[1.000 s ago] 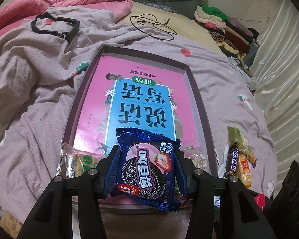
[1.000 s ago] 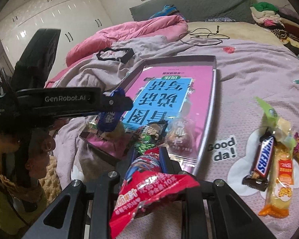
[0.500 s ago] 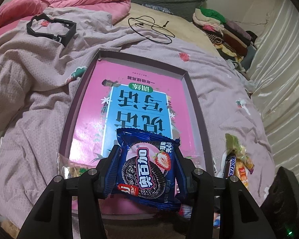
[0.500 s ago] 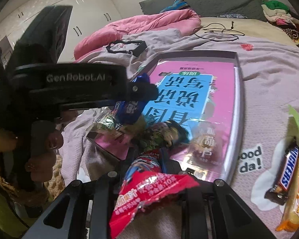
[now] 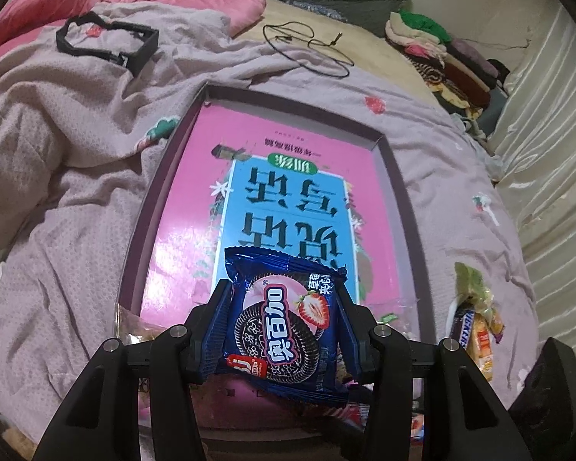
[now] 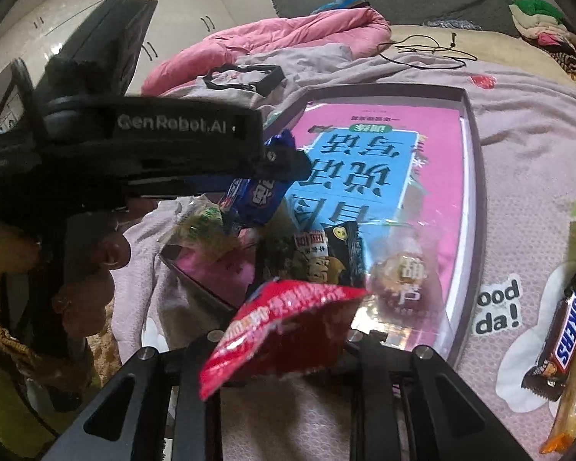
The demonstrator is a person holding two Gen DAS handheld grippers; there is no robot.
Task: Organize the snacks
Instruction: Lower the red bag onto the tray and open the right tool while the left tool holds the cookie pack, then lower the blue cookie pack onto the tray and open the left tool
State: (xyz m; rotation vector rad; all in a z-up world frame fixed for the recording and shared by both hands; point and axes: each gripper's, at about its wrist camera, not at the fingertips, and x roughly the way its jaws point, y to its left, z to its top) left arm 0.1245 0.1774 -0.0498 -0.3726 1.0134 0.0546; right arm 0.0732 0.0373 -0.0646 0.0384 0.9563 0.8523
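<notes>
the left hand-held gripper [image 5: 282, 330] clamps the blue cookie pack [image 5: 284, 326] over the tray [image 5: 397, 192], the right hand-held gripper [image 6: 284, 349] pinches, it seems, the red packet [image 6: 284, 315]; lower each onto free tray space, then release.

- You are working in dim, even indoor light with a cool purplish cast; shadows on the bedspread [image 5: 76, 199] stay soft.
- Ahead of your claws, the glossy book cover [image 5: 288, 207] carries pale glare.
- Your right view smears the red packet [image 6: 284, 326] with motion blur.
- Fisheye bending and black corners ring both views.
</notes>
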